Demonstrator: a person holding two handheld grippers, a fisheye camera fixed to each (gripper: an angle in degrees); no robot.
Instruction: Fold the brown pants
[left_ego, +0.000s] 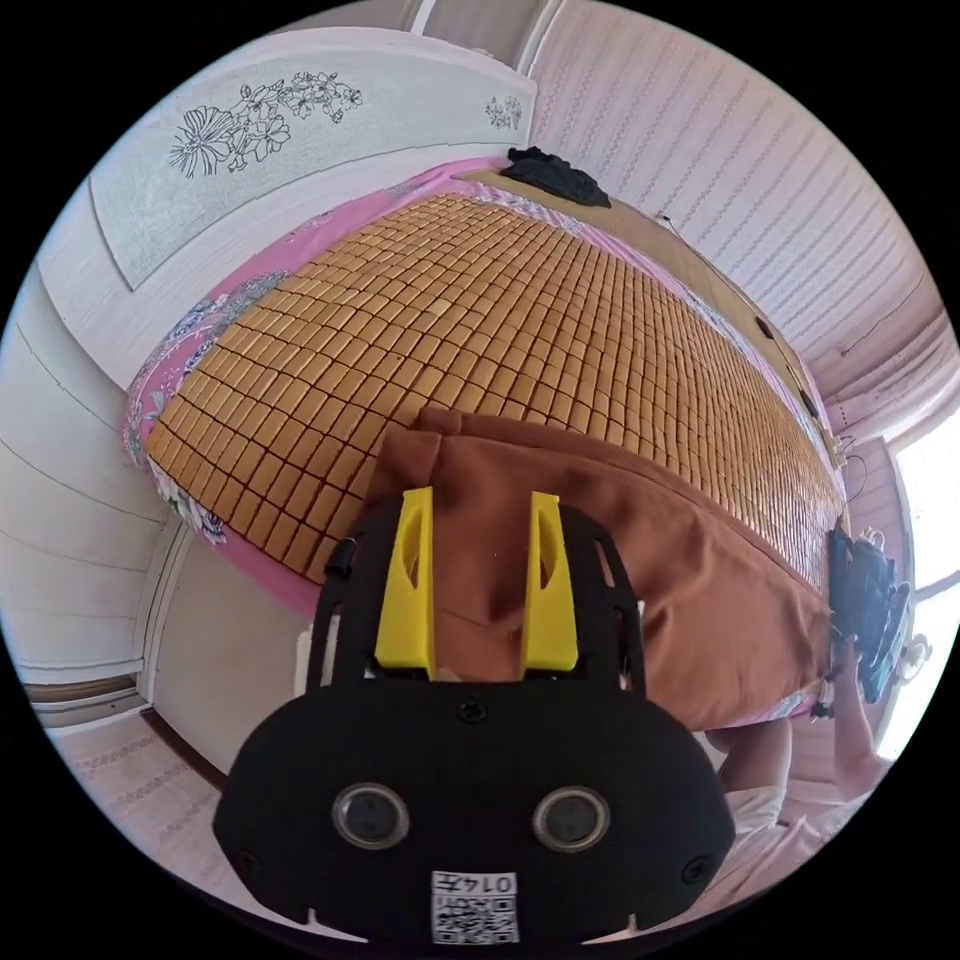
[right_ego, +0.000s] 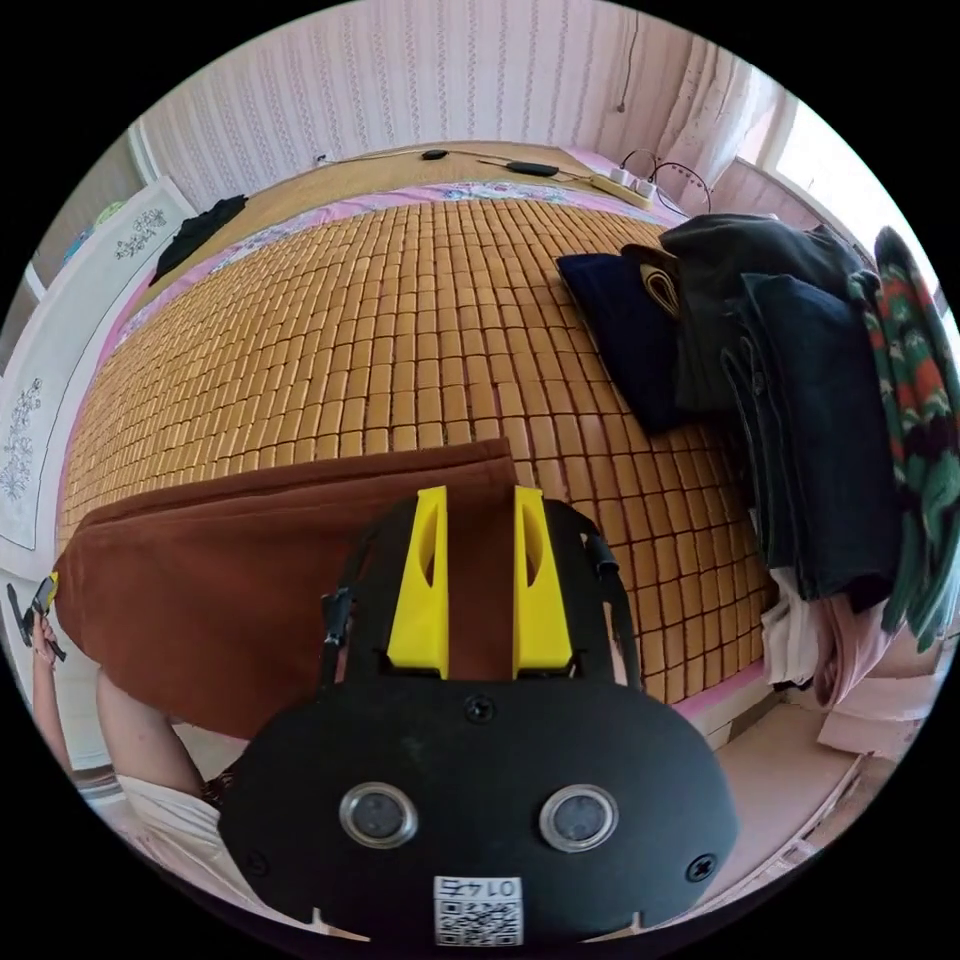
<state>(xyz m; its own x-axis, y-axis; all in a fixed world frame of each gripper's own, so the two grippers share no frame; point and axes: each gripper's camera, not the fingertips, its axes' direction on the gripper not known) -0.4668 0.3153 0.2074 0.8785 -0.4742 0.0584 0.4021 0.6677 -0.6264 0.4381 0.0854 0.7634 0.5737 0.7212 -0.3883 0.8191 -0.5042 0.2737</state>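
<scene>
The brown pants (left_ego: 620, 540) lie stretched in a long band along the near edge of the bed, with their lower side hanging over it. My left gripper (left_ego: 480, 495) sits at one end, its yellow jaws close together with puckered brown cloth pinched between them. At the other end of the pants (right_ego: 250, 560), my right gripper (right_ego: 480, 490) has its jaws narrowed on the cloth near the corner. In the right gripper view the left gripper (right_ego: 42, 598) shows small at the far end, in a hand.
A tan bamboo mat (right_ego: 400, 320) covers the bed over a pink flowered sheet (left_ego: 200, 330). A stack of dark folded clothes (right_ego: 800, 420) stands at one side. A black garment (left_ego: 555, 175) lies at the far corner, near a flower-printed headboard (left_ego: 300, 130). A power strip (right_ego: 620, 183) and cables lie beyond.
</scene>
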